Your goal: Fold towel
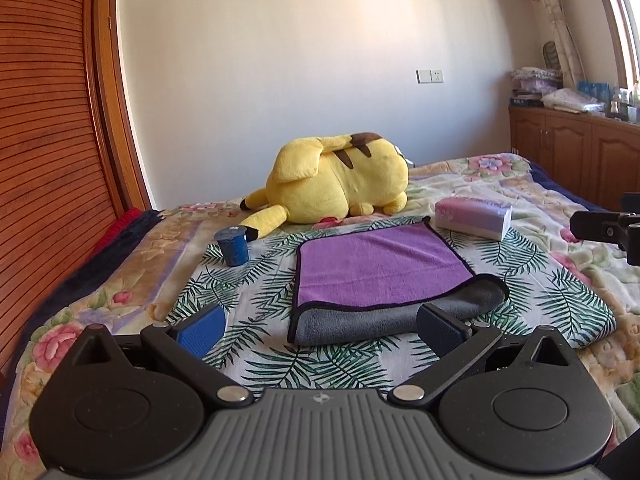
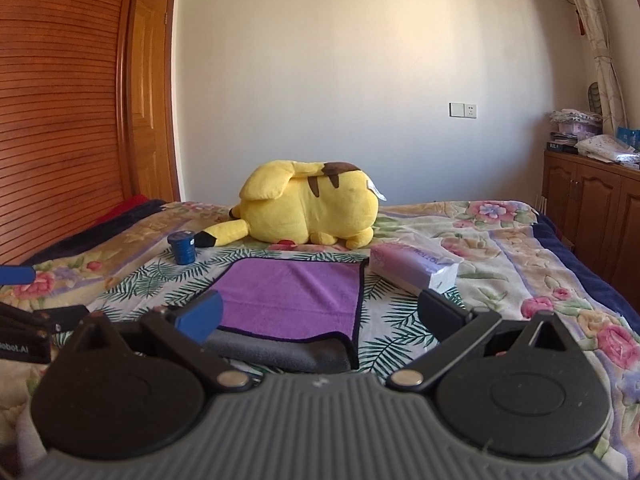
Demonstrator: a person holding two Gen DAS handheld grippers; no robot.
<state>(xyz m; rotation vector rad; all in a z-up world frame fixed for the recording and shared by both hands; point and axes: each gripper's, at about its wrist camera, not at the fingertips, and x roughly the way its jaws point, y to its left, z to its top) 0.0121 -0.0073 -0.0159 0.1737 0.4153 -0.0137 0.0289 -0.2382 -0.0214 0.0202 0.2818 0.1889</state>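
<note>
A bed (image 1: 520, 184) fills the lower half of both views, covered by a floral blanket with pink roses; over its middle lies a white cloth (image 1: 256, 320) printed with green fern leaves. On that cloth sits the towel (image 1: 380, 268), purple on top and grey beneath, its near edge doubled back so a grey band shows along the front. It lies flat, just ahead of both tongs.

The left gripper (image 1: 320, 326) is spread wide, its blue pads apart and holding nothing, the near grey edge of the towel between and just beyond them. The right gripper (image 2: 318, 316) is likewise released, fingers wide and empty, hovering at the towel's near right corner.

Behind the towel a yellow plush (image 1: 340, 184) lies on its side. A small blue cup (image 1: 234, 246) stands to the towel's left, near the plush's tail. A pink-and-lilac tissue pack (image 1: 474, 216) rests to the right, near the towel's far corner.

The room has a plain pale wall with a socket plate (image 1: 430, 76). A slatted wooden wardrobe (image 1: 44, 140) stands on the left, with a wooden door (image 2: 150, 92) behind it. On the right, a low wooden cabinet (image 1: 572, 148) carries stacked linens, and a patterned curtain (image 2: 592, 32) hangs beside it.
</note>
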